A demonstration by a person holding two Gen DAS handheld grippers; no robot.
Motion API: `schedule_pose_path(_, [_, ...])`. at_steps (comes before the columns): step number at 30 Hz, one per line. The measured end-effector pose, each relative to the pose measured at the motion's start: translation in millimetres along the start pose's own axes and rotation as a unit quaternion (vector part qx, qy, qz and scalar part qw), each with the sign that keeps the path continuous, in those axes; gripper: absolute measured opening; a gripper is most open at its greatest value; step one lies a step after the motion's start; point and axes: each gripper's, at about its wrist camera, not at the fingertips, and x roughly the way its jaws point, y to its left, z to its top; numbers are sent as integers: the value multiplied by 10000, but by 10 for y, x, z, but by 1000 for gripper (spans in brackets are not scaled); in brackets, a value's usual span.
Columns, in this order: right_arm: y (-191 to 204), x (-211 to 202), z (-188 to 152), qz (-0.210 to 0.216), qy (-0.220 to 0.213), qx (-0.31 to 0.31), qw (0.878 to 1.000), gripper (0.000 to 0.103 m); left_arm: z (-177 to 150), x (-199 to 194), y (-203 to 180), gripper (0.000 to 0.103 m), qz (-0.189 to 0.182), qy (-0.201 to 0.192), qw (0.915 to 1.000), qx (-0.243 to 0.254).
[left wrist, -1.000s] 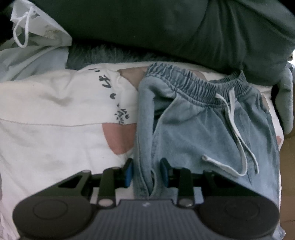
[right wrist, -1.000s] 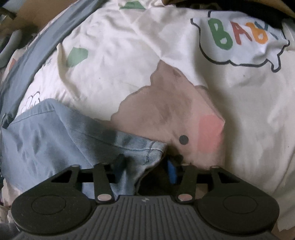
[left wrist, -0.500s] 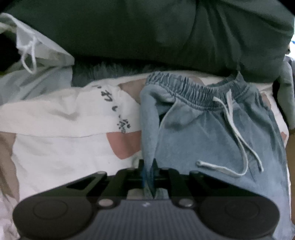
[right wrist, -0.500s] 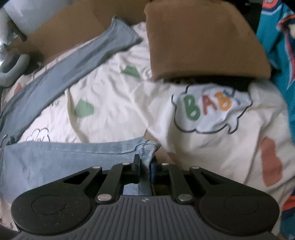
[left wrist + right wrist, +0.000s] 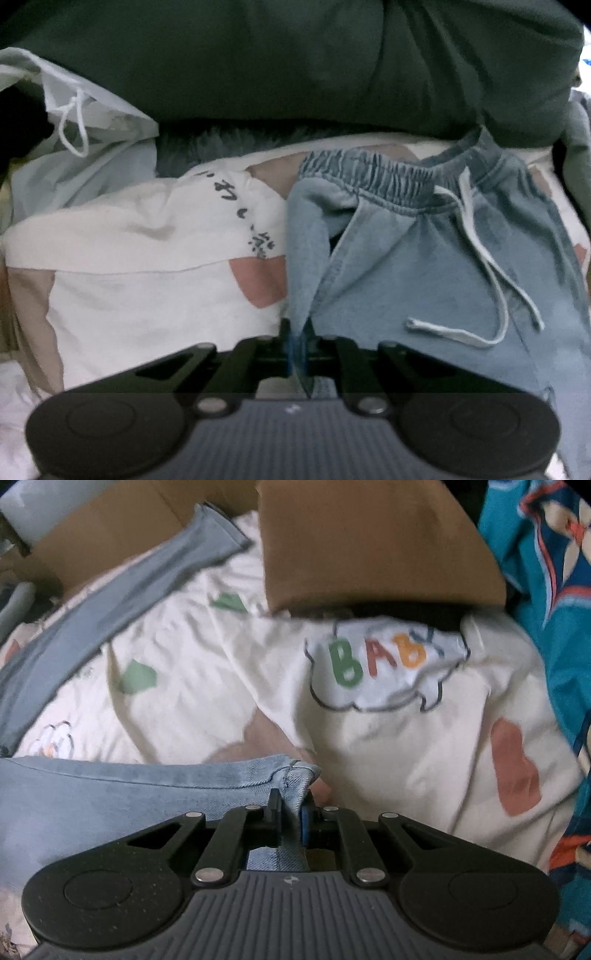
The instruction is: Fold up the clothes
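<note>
Light blue denim trousers with an elastic waistband and a white drawstring lie on a cream printed sheet. In the left wrist view my left gripper is shut on a pinched fold at the trousers' side edge below the waistband. In the right wrist view my right gripper is shut on the hem corner of a trouser leg, which stretches off to the left. The second leg lies diagonally across the sheet toward the upper left.
A dark green bundle of cloth fills the far side above the waistband. A white drawstring bag sits at far left. A brown cardboard box stands beyond the "BABY" print. Teal patterned fabric borders the right.
Both grippers have shut on the trousers: the left on the side fold, the right on the leg hem. The right gripper has lifted and tilted, bringing the box and second leg into view.
</note>
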Motion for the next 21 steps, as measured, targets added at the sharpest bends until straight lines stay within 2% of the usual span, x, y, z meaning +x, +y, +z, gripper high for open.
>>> schedule_pose_path(3, [-48, 151, -11, 14, 14, 160, 9999, 10, 7, 103, 60, 5, -67, 92, 9996, -243])
schedule_pose_path(7, [-175, 279, -4, -49, 136, 456, 9989, 18, -30, 127, 118, 13, -201, 143, 9988, -427])
schedule_pose_path(8, [-217, 271, -11, 11, 150, 538, 9984, 21, -46, 124, 134, 14, -258, 150, 9985, -466])
schedule_pose_path(9, [-259, 263, -18, 71, 165, 620, 9979, 33, -61, 120, 154, 14, -315, 149, 9980, -518])
schedule_pose_path(11, [-340, 231, -67, 284, 283, 752, 9964, 43, -93, 115, 197, 16, -439, 155, 9969, -633])
schedule_pose_path(21, [-505, 213, -532, 644, 1165, 886, 9871, 44, -181, 74, 204, 22, -681, 294, 9947, -710])
